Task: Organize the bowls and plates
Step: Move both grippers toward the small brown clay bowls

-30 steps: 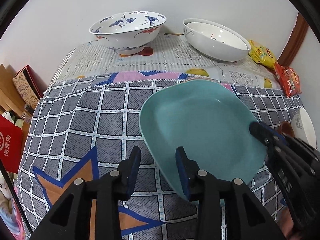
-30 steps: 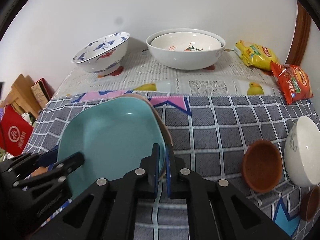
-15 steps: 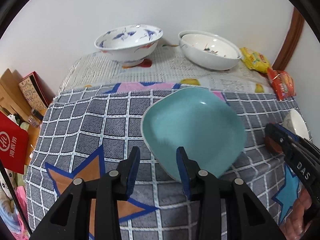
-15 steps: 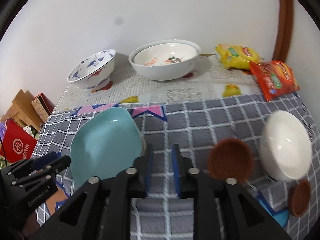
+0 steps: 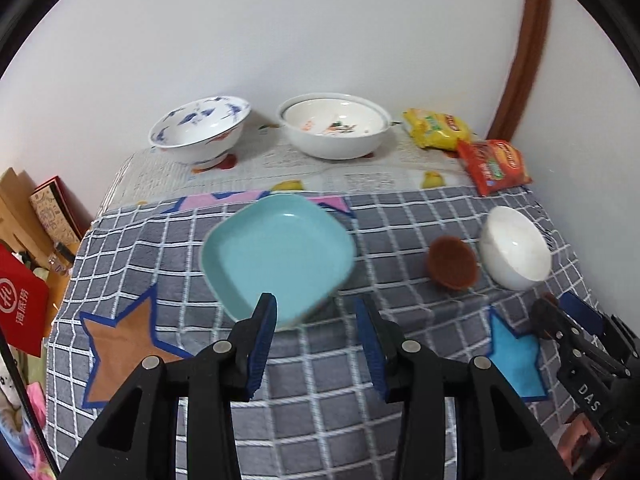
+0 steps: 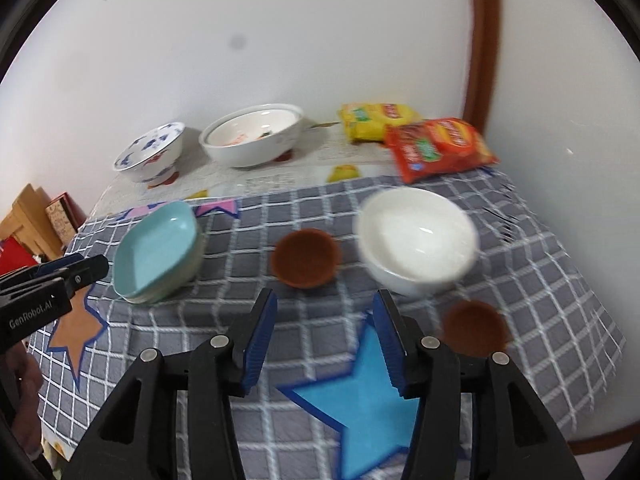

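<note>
A teal square plate [image 5: 280,256] lies on top of a small stack of plates [image 6: 188,268] on the grey checked cloth. My left gripper [image 5: 316,312] hangs just in front of and above it, open, with nothing between its fingers. My right gripper [image 6: 326,304] is further right, its jaws opening and holding nothing. It stands over the cloth in front of a brown bowl [image 6: 306,258] and a white bowl [image 6: 416,236]. A second brown bowl [image 6: 474,326] sits near the right finger. Each gripper shows at the edge of the other's view, as the right gripper [image 5: 576,328] and the left gripper [image 6: 60,276].
At the back stand a blue-patterned bowl [image 5: 200,128] and a large white bowl [image 5: 334,124] with another nested inside. Yellow [image 5: 434,128] and red [image 5: 494,164] snack packs lie at the back right. Boxes and a red bag [image 5: 22,304] sit beyond the table's left edge.
My right gripper let go of the teal plate's rim and opened. Both grippers drew back and up from the plate. The right view swung right toward the small bowls.
</note>
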{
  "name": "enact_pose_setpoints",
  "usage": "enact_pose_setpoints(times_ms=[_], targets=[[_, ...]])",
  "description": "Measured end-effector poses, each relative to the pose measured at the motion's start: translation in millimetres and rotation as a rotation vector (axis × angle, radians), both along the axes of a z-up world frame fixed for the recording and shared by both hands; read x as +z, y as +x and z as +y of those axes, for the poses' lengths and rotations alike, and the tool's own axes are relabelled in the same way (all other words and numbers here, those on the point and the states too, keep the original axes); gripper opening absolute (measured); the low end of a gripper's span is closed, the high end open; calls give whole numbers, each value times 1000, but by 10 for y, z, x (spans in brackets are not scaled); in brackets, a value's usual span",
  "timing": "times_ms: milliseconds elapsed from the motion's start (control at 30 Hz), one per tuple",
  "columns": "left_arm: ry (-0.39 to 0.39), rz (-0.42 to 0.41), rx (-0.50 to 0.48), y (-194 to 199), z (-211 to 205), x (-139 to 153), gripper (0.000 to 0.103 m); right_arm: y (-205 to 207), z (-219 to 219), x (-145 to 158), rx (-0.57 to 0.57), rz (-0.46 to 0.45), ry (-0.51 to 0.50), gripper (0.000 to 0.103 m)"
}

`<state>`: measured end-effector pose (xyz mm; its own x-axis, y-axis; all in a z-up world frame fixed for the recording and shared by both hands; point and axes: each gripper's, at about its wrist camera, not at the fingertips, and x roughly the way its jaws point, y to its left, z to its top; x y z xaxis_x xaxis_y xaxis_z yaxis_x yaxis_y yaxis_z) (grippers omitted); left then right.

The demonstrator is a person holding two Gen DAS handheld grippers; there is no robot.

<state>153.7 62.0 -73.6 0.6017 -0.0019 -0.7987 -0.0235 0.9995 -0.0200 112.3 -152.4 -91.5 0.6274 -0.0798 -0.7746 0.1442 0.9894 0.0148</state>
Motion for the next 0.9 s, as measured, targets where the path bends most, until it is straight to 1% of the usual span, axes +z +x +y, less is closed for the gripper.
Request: enact_pose_setpoints(times_ms=[67,233,333,467,600,733,900], targets=[[-6,5,-3,-24,-118,5,39,-140,-173,35,-20,-5,11,50],[-39,4,-61,-96,-483,22,39,-402,-533,81,-94,-21,-7,50],[-44,8,-99,-96,-683,17,39,-463,-734,53,-106,20,28,50],[-54,34,-119,-17,-871,-33,39,-549,-969,16,-136,36,37,50],[-50,63,-118,65,-978,-132,39,-569,-1170,-81,-155,78,95,49],[-57,98,-124,178,-1042,-271,39,-551,-1302,-206,-184,108,88,48],[-56,120,-105,374,-1013,-425,39,-458,-1431,-382,-209,121,116,48]])
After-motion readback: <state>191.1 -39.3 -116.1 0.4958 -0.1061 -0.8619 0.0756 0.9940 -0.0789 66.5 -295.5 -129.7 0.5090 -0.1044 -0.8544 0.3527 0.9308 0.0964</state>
